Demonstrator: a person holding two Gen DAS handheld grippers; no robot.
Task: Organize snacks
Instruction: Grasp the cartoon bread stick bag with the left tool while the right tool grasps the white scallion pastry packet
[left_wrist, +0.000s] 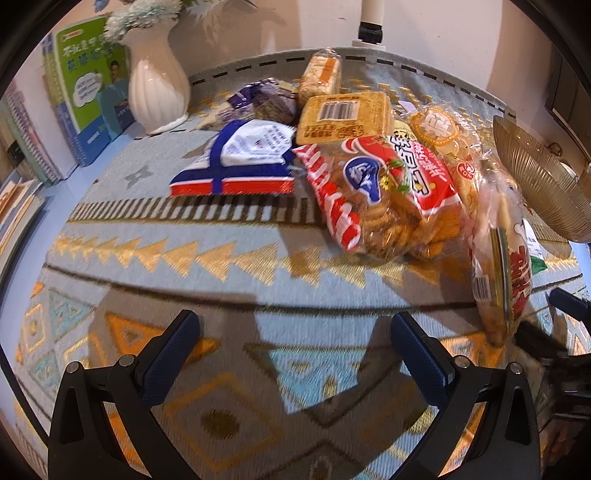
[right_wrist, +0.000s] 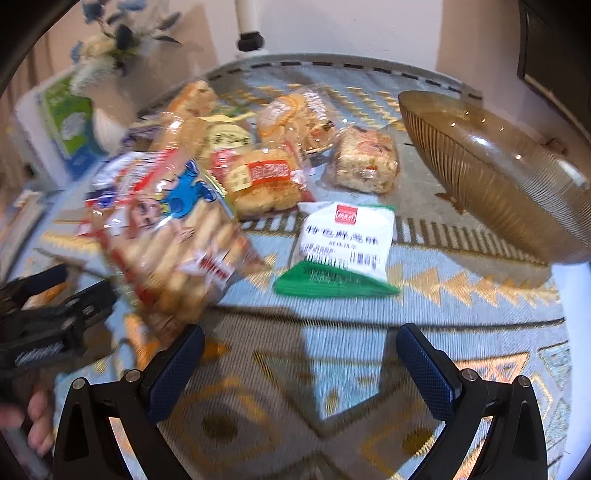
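Observation:
A pile of packaged snacks lies on a patterned cloth. In the left wrist view I see a big red biscuit bag (left_wrist: 388, 195), a blue, white and red packet (left_wrist: 240, 162), a yellow barcode pack (left_wrist: 343, 118) and a clear cracker bag (left_wrist: 498, 273) standing on edge at right. My left gripper (left_wrist: 295, 332) is open and empty, short of the pile. In the right wrist view a green and white packet (right_wrist: 343, 247) lies just ahead of my right gripper (right_wrist: 301, 343), which is open and empty. A clear biscuit bag (right_wrist: 173, 236) sits to its left.
An amber ribbed glass bowl (right_wrist: 498, 184) stands at the right; it also shows in the left wrist view (left_wrist: 543, 184). A white vase (left_wrist: 155, 85) with flowers and books (left_wrist: 88, 96) stand at the back left. The left gripper's body (right_wrist: 55, 325) shows at the left of the right wrist view.

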